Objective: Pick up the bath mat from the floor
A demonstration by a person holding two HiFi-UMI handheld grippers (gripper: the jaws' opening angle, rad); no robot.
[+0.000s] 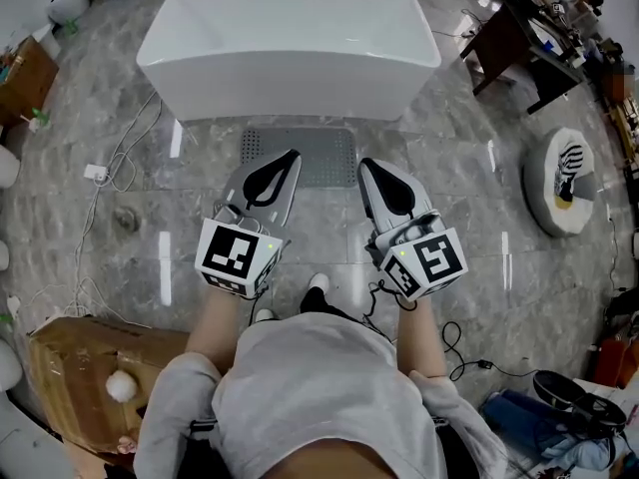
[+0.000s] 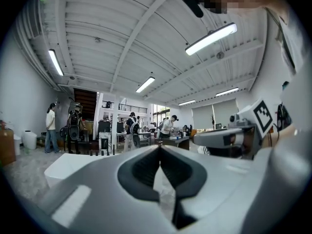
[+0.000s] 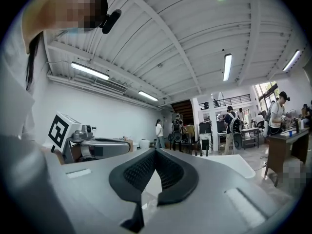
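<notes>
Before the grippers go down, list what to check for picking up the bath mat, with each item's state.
1. Bath mat found: it lies flat on the floor in front of the bathtub. Ok.
2. Left gripper open for a grab: jaws shut, nothing between them. Not ok.
3. Right gripper open: jaws shut, empty. Not ok.
4. Grippers down at the mat: both held level, off the floor. Not ok.
5. Mat top bare: nothing on the visible part, but the grippers hide its near edge. Cannot tell.
6. White plug and cable away from the mat: off to the left. Ok.
</notes>
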